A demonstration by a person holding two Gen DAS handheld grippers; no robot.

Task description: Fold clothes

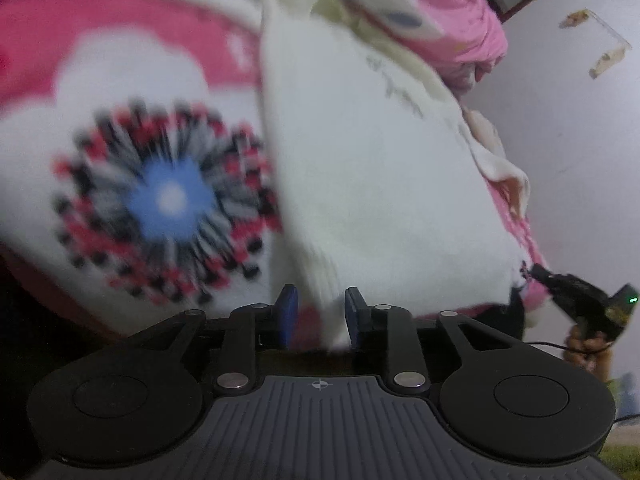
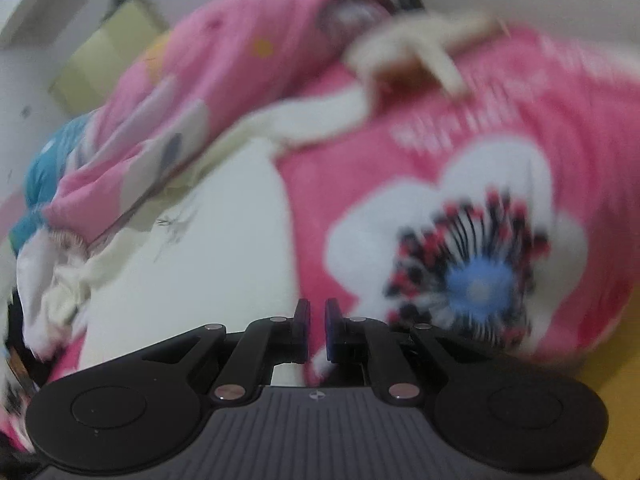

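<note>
Lying ahead of both sets of jaws was a pink knit sweater (image 1: 36, 40) with white sleeves and a large white flower motif (image 1: 132, 152); the flower's centre was a blue disc ringed by radiating black, red and grey strokes. The fabric looked soft and slightly fuzzy, though motion blur hid any finer weave.

In the left wrist view, a white sleeve panel (image 1: 380, 184) ran from between the jaws up and away, its ribbed lower edge hanging just at the blue pads (image 1: 288, 316). The left gripper (image 1: 320, 316) stood with its jaws a modest gap apart; the white hem lay between them, against the right pad, and the left pad stood clear of it. Far right of those jaws, the other gripper pinched a corner of the same garment.

In the right wrist view, the right gripper (image 2: 316, 330) had its 2 pads nearly together, clamped on a thin edge of the sweater where pink body met white sleeve. The flower sat just right of and beyond those jaws. Up and left lay a crumpled pink printed quilt (image 2: 208, 60), puffy and creased.
</note>
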